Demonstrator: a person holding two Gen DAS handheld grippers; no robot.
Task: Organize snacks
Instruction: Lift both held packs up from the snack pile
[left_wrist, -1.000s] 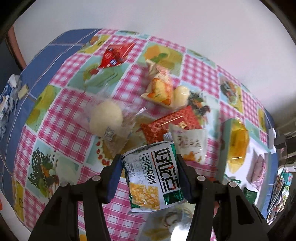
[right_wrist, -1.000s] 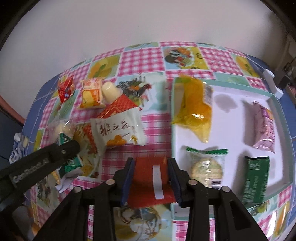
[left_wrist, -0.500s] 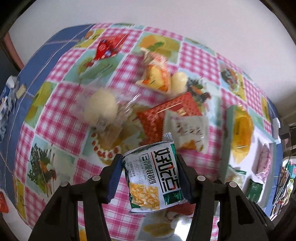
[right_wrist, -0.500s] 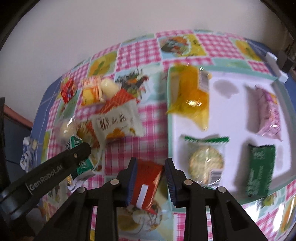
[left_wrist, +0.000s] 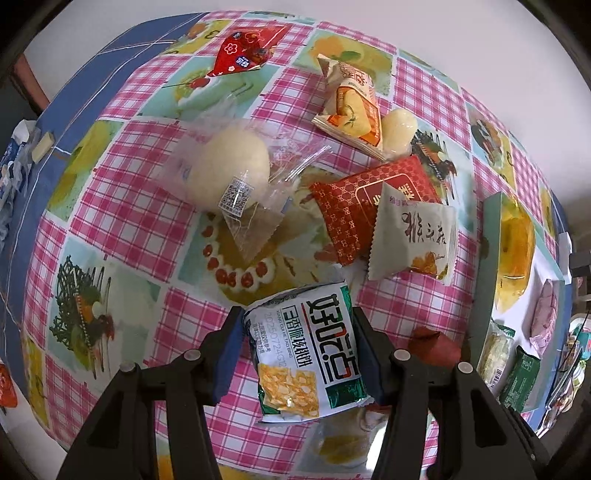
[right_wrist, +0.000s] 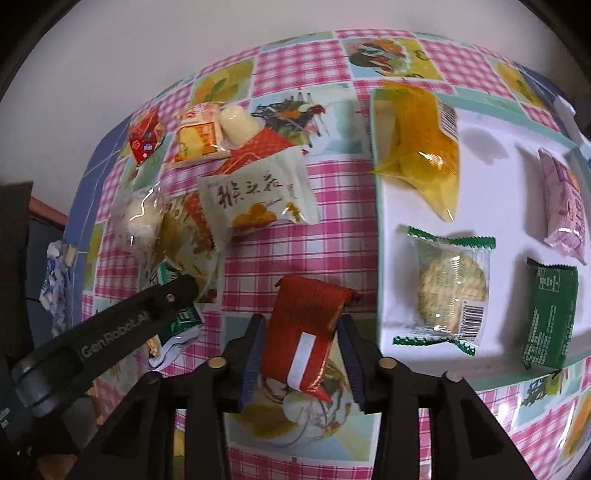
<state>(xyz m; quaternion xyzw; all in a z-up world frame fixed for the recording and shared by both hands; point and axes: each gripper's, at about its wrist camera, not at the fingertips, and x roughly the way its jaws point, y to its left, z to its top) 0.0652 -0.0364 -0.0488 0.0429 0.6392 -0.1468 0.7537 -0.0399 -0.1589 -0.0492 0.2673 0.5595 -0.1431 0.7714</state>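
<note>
My right claw (right_wrist: 301, 354) is opening now, jaws easing off the red packet (right_wrist: 308, 325), which was clamped tight a second ago and now lies loose between them on the tablecloth (right_wrist: 295, 251), not in the white tray (right_wrist: 491, 122) at three o'clock, so this drop looks short. My left claw (left_wrist: 299, 350) pinches the green-and-white packet (left_wrist: 304, 347), date 20250724G12 legible; "Gen Robot.AI" reads on its arm.

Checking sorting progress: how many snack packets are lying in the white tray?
4: yellow packet far left, pink packet far right, clear biscuit packet near left, green packet near right in the white tray.
</note>
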